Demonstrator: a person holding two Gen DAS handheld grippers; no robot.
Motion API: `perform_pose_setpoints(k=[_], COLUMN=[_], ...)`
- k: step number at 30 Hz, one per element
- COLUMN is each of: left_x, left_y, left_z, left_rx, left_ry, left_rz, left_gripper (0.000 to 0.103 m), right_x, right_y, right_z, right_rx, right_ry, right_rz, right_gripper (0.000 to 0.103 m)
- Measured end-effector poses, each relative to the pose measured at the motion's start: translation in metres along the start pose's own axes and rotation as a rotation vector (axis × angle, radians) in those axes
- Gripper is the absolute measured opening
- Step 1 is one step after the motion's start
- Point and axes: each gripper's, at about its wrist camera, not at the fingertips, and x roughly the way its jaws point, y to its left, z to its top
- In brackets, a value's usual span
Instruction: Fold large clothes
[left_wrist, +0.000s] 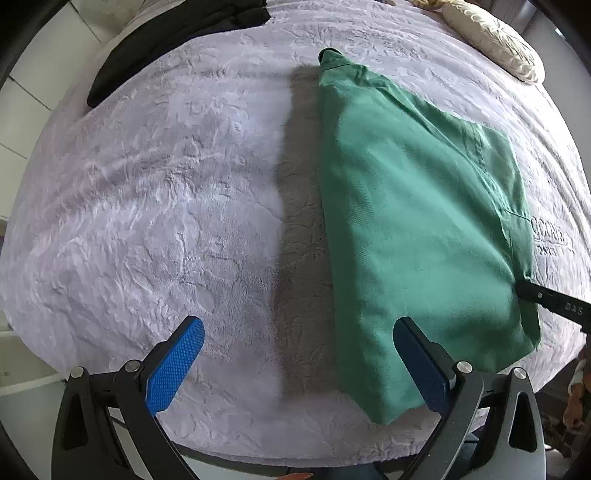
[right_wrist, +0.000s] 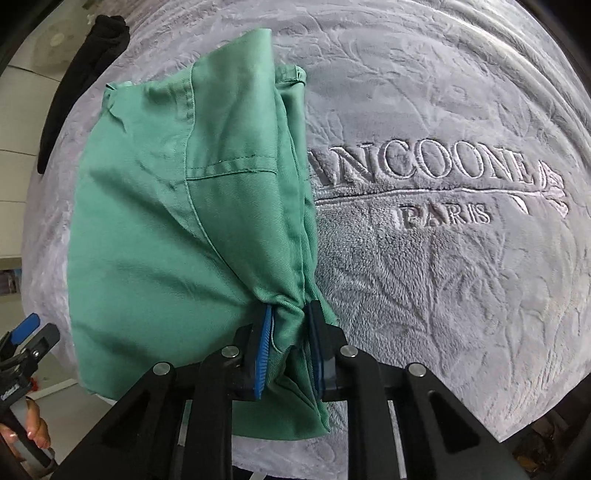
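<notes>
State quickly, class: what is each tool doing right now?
Left tool: open, holding nothing.
Right tool: shut on a bunched edge of the folded green cotton garment.

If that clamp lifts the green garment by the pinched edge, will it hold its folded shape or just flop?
Probably flop: the green garment bunches into creases where the right gripper pinches it, so it looks soft and limp. It likely is light for its size, thin woven cloth lying in flat layers. It seems unlikely to slide on the plush blanket.
</notes>
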Motion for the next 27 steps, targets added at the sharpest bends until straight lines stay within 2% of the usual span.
perform_pose_setpoints(k=[3,10,15,17,19,21,23,25,27], left_x=[0.002,0.006,0.007,0.004,-0.002,-0.009,-0.018,-0.027,-0.036], left_y=[0.001,-0.004,-0.008,-0.009,-0.009,-0.009,-0.011,-0.013,-0.016], left_z=[0.002,0.003,0.004,0.005,0.009,0.014,0.019,0.023,0.027], left_rx=[-0.014,0.020,0.037,0.039,0.034,0.027,0.022,0.020,0.020], left_ry=[0.009,0.020,0.029,0.023,0.009,-0.007,-0.027,-0.048,-0.063], left_rz=[-0.009,-0.008,0.001,0.008,0.014,0.017,0.013,0.019,0.019], left_gripper=[0.103,0.103,0.103,0.103,0.103,0.103,0.103,0.103,0.103], right_x=[-0.008,-0.019,-0.032,-0.048,-0.063,-0.076,-0.085,-0.092,-0.097], right_y=[-0.012,-0.031,-0.034,-0.031,-0.020,-0.006,0.007,0.023,0.037], right_z=[-0.007,-0.027,-0.034,-0.033,-0.028,-0.021,-0.015,-0.008,-0.003], right_rx=[0.029,0.079,0.116,0.107,0.078,0.044,0.023,-0.001,-0.023], right_ry=[0.002,0.007,0.018,0.003,-0.025,-0.051,-0.071,-0.090,-0.107], right_rz=[0.027,0.062,0.093,0.091,0.068,0.037,0.016,-0.001,-0.021], right_gripper=[0.025,0.025,0.029,0.034,0.051,0.063,0.070,0.081,0.081])
